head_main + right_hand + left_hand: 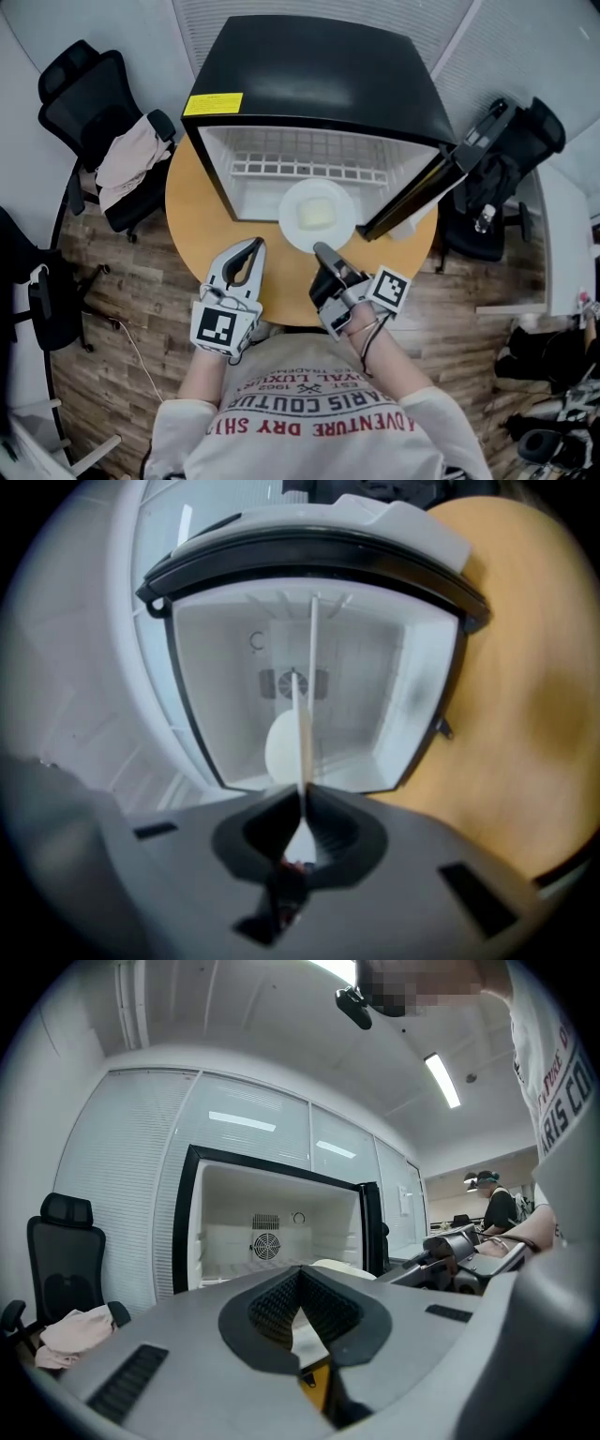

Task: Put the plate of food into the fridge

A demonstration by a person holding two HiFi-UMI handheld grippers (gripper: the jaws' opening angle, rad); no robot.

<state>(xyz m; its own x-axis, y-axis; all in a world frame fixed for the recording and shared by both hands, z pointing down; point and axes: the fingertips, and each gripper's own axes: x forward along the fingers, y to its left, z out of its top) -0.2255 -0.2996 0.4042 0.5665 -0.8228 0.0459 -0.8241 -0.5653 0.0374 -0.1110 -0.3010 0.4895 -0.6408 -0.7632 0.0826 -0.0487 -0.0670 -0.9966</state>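
Two grippers are over the near edge of the round table (192, 220), and only one has work. On the left, my left gripper (255, 246) has its jaws closed together on nothing. It waits beside the opening of the fridge (309, 66), I think so that it does not block the way. In the middle, the plate (292, 223) with pale food (317, 214) lies across the front edge of the fridge floor, partly inside. I cannot tell if it rests there or is lifted. My right gripper (323, 251) pinches the plate's near rim, so the food stays level. On the right, the door (412, 192) stands open, clear of the plate. I judge the plate must go deeper.
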